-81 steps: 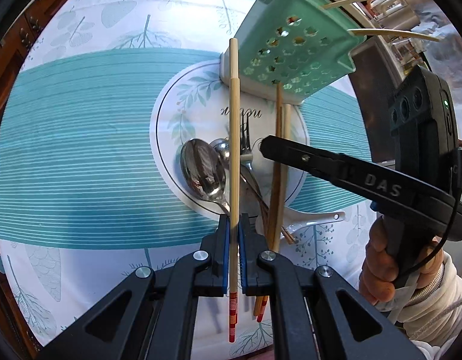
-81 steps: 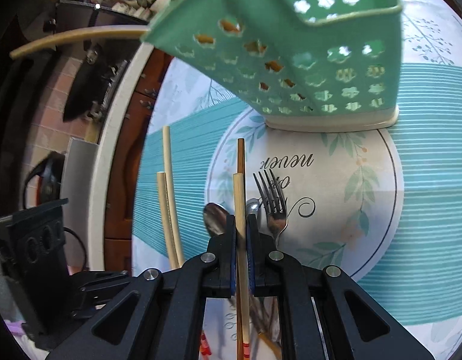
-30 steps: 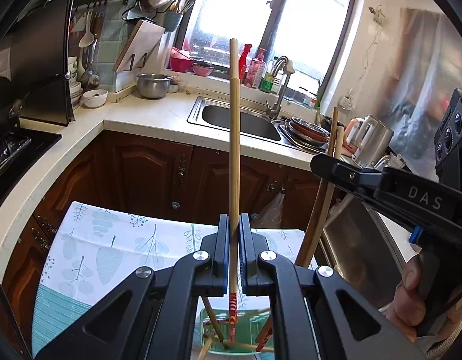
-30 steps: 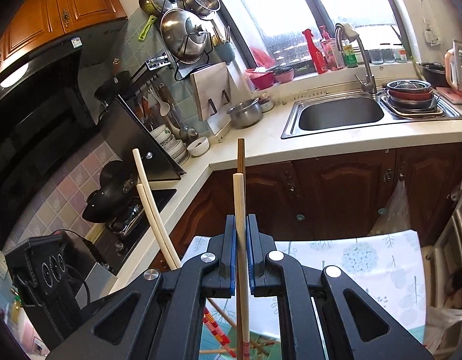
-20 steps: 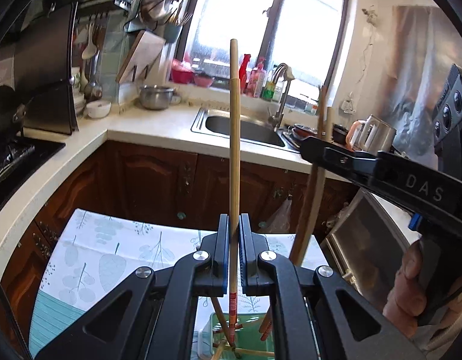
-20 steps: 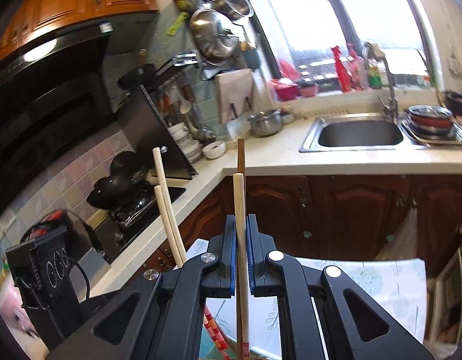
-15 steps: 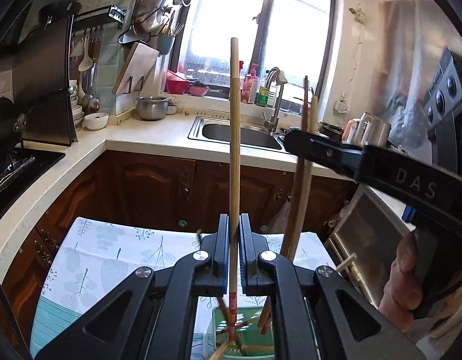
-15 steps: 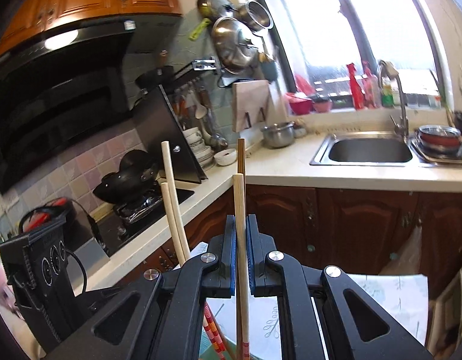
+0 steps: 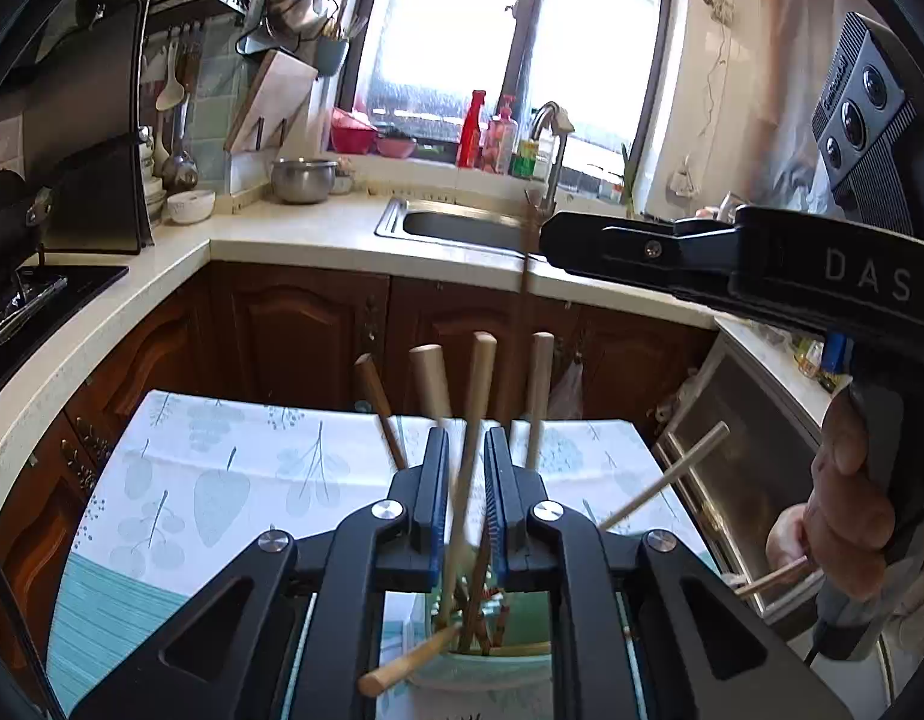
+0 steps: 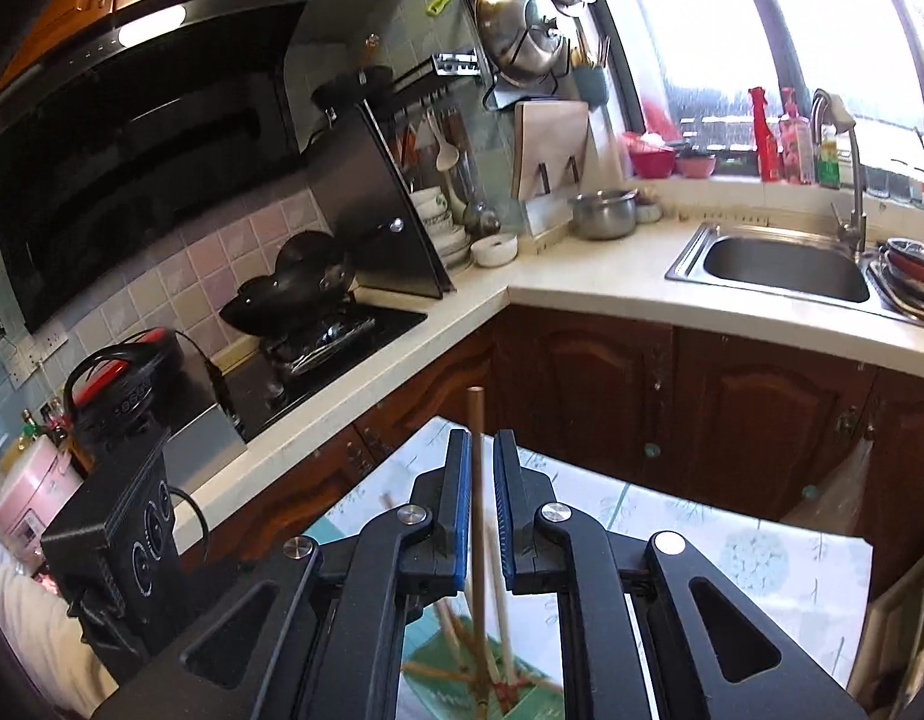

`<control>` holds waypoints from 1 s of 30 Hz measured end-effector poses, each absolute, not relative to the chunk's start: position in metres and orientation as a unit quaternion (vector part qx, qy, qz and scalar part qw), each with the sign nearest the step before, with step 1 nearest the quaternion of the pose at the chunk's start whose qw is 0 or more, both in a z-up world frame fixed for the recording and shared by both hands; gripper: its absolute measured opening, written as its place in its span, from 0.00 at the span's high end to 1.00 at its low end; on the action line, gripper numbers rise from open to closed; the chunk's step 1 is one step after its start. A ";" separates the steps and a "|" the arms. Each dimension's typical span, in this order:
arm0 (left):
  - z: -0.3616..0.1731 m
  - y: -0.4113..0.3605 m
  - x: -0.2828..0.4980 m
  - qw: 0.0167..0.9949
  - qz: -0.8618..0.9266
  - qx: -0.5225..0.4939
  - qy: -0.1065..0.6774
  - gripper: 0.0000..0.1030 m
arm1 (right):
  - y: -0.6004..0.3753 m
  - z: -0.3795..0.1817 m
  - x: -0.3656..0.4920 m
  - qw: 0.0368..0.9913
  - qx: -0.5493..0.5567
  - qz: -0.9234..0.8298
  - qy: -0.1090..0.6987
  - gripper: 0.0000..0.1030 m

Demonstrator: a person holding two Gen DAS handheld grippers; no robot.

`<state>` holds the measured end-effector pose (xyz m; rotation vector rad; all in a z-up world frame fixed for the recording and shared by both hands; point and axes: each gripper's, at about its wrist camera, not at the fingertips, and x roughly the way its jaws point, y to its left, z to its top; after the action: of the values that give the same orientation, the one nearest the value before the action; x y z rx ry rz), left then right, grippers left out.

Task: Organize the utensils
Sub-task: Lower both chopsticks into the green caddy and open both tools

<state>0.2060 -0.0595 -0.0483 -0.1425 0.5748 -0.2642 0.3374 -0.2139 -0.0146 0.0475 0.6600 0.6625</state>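
Our left gripper (image 9: 465,498) stands with its black jaws and blue pads a narrow gap apart; a pale round wooden chopstick (image 9: 469,450) passes through that gap, blurred, and neither pad presses on it. Our right gripper (image 10: 478,513) is parted the same way, with a thin brown chopstick (image 10: 476,480) upright between its pads and clear of both. In the left view the right gripper reaches in from the right as a long matte black bar lettered DAS, gripped by a hand (image 9: 840,522).

Directly below both grippers sits the green plastic utensil holder (image 9: 492,630), seen from above, on the table. It holds a loose bundle of chopsticks, smooth round sticks of pale and darker wood, some with red-striped ends at the bottom. In the left view we count four tops rising above our jaws, including the one in the gap, with one thin pale stick (image 9: 666,486) leaning out to the right and one thicker tan stick (image 9: 411,657) poking out low to the left. The exact total inside we cannot tell.

The holder rests on a white tablecloth (image 9: 222,474) printed with grey-green leaves and a teal striped band. Beyond it run dark wooden cabinets (image 10: 642,390), a pale stone counter (image 10: 582,288) and one steel sink (image 10: 780,267).
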 end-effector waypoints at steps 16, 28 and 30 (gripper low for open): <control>-0.002 -0.056 0.153 0.929 -0.178 -0.051 0.320 0.58 | -0.252 0.034 0.260 0.887 0.070 0.314 0.332 0.66; -0.029 -0.043 0.115 0.912 -0.171 -0.044 0.369 0.30 | -0.255 -0.026 0.128 0.874 0.067 0.272 0.396 0.64; -0.036 -0.040 0.119 0.912 -0.159 -0.047 0.375 0.30 | -0.258 -0.042 0.120 0.878 0.070 0.247 0.404 0.64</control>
<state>0.1193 -0.0403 -0.0355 -0.0968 0.7727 -0.3267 0.1197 -0.2584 -0.0418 0.1467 0.8425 0.5162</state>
